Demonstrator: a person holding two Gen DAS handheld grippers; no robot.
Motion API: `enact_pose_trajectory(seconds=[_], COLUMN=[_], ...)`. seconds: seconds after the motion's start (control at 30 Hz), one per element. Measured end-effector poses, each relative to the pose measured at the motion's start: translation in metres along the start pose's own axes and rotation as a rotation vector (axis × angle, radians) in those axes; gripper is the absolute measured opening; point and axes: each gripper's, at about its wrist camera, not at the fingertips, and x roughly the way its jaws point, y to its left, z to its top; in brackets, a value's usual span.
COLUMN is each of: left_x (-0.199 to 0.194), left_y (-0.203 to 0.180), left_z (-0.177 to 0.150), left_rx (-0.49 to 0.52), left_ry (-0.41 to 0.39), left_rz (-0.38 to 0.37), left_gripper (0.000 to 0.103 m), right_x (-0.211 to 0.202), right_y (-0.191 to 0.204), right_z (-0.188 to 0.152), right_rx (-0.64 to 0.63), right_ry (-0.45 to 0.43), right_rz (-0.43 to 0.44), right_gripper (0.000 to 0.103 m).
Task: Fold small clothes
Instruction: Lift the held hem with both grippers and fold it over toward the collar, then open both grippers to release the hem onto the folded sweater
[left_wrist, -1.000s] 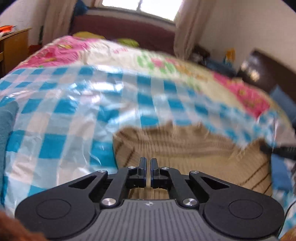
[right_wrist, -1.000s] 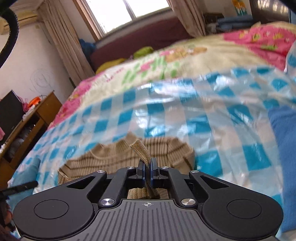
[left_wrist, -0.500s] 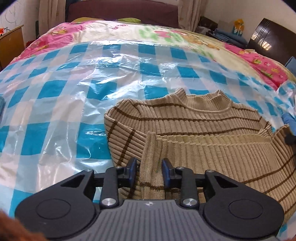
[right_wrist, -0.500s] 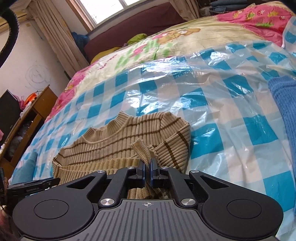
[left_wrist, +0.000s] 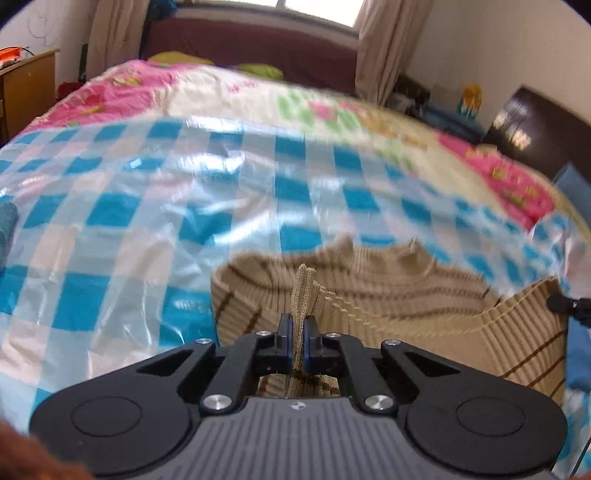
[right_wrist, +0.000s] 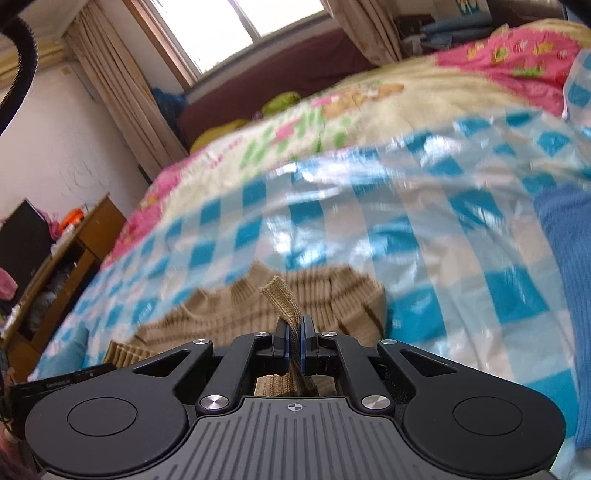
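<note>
A small tan ribbed sweater (left_wrist: 406, 295) with thin brown stripes lies on a bed covered by a blue-and-white checked plastic sheet (left_wrist: 147, 229). My left gripper (left_wrist: 298, 325) is shut on the sweater's folded hem, and a pinch of knit sticks up between its pads. In the right wrist view my right gripper (right_wrist: 294, 330) is shut on the other end of the sweater (right_wrist: 332, 295), a strip of ribbed edge standing above the fingers. The lifted hem runs between both grippers. The right gripper's tip (left_wrist: 565, 304) shows at the left view's right edge.
A blue knitted garment (right_wrist: 569, 266) lies to the right of the sweater. A teal cloth (left_wrist: 7, 225) sits at the sheet's left edge. Beyond the sheet is a floral quilt (left_wrist: 229, 96), a wooden desk (right_wrist: 74, 251) at the left, and a window with curtains (right_wrist: 236, 33).
Half a second ago the left gripper's jaws stood apart over the hem; now they are shut on it and the hem is lifted. The right gripper kept its grip.
</note>
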Motion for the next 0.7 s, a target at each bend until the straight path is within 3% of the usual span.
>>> enact_pose_trajectory(seconds=[0.1,0.23,0.43,0.5,0.57,0.63,0.7], left_x=[-0.012,-0.003,0.048,0.054,0.051,0.044,0.034], left_y=[0.006,0.016,0.026,0.029,0.030,0.034,0.038], left_z=[0.011,0.022,0.006,-0.001,-0.004,-0.003,0.000], left_rx=[-0.027,-0.048,-0.072,-0.078,-0.082,-0.093,-0.105], left_ry=[-0.059,-0.079,-0.009,-0.002,-0.005,-0.018,-0.042], left_rz=[-0.002,0.029,0.097,0.115,0.111,0.117,0.132], left_gripper=[0.011,0.011,0.012,0.012,0.015,0.028,0.033], right_x=[-0.003,0.019,0.088,0.100,0.102,0.098,0.090], right_y=[0.007,0.007,-0.018,-0.026,-0.028,-0.028,-0.026], right_z=[0.016,0.031,0.011,0.002,-0.001,0.002,0.007], right_rx=[-0.011,-0.013,-0.027,-0.028,-0.025,-0.033,-0.028], right_ry=[-0.050,-0.077,0.029,0.064,0.076,0.064,0.048], right_rz=[0.008,-0.031,-0.214,-0.245,-0.241,-0.230,-0.222], right_gripper=[0.005,0.005,0.005,0.011,0.012,0.012,0.012])
